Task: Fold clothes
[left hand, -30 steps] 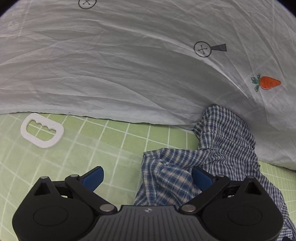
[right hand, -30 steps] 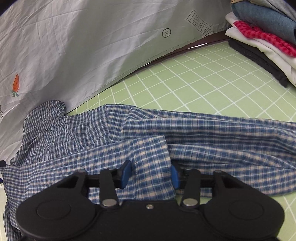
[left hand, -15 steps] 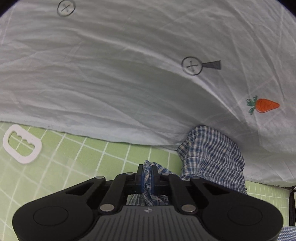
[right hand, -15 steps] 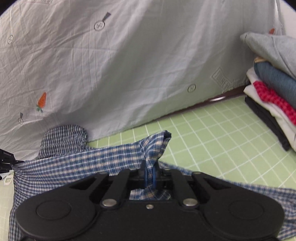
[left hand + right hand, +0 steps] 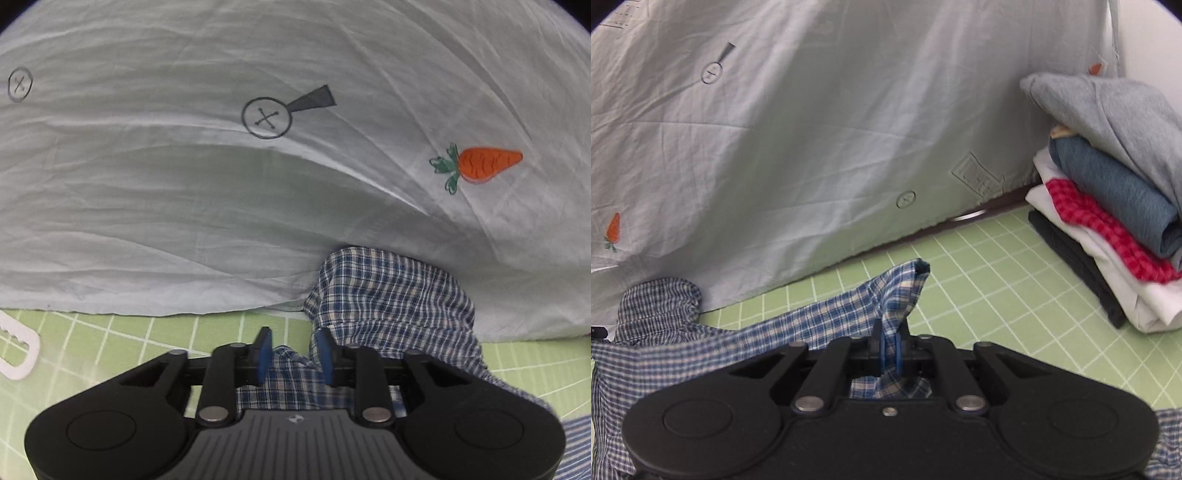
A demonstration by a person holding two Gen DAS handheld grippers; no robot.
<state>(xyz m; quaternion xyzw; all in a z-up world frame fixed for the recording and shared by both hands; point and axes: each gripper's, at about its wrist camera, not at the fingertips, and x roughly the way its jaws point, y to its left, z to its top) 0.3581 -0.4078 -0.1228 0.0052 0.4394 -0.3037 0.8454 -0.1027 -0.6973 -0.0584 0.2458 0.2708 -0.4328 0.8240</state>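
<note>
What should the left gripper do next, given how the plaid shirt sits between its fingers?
Probably close the left gripper on the plaid shirt. Its jaws stand apart with a fold of cloth between them, not pinched, while the right gripper is clamped on a raised corner. Lifting with one side loose would likely drag the shirt across the green mat.

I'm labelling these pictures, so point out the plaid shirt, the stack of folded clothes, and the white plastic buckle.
plaid shirt (image 5: 827,317): right wrist view, on the raised taut edge.
stack of folded clothes (image 5: 1108,192): right wrist view, on the blue garment.
white plastic buckle (image 5: 18,354): left wrist view, on its right end.
</note>
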